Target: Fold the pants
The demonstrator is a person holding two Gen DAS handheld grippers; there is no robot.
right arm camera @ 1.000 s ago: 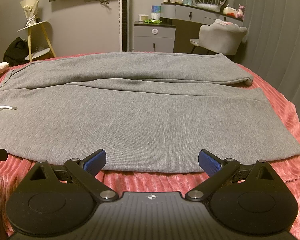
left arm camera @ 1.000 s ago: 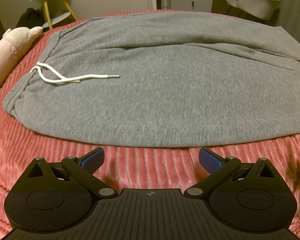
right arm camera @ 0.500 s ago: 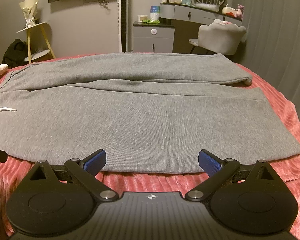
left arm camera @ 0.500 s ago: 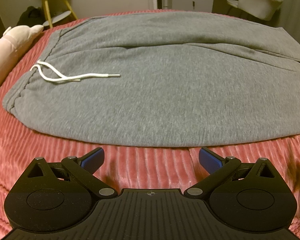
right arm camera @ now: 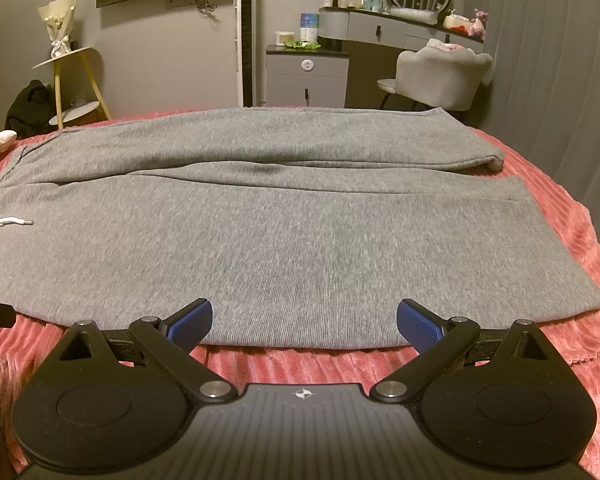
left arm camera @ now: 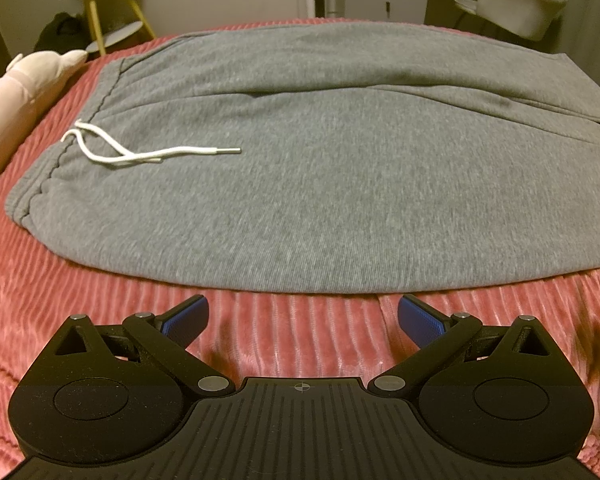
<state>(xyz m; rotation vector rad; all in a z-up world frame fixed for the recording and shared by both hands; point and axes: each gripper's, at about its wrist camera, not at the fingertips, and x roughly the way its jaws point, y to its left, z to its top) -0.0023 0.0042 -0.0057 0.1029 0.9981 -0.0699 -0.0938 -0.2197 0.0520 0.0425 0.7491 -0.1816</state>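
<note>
I judge the folding not yet begun: the grey sweatpants (right arm camera: 284, 232) lie flat, both legs spread across the pink bed (left arm camera: 300, 336), while my left gripper (left arm camera: 302, 314) and right gripper (right arm camera: 304, 318) hover at the near hem, fingers wide, holding nothing.

1. The left gripper (left arm camera: 302, 318) is held low and level, its two fingers spread wide with nothing between them.
2. Its blue pads (left arm camera: 186, 318) face each other across the gap and touch nothing.
3. The right gripper (right arm camera: 304, 320) sits in the same pose, fingers fully apart and empty.
4. Its blue pads (right arm camera: 418, 326) angle inward at the fingertips, clear of any contact.
</note>
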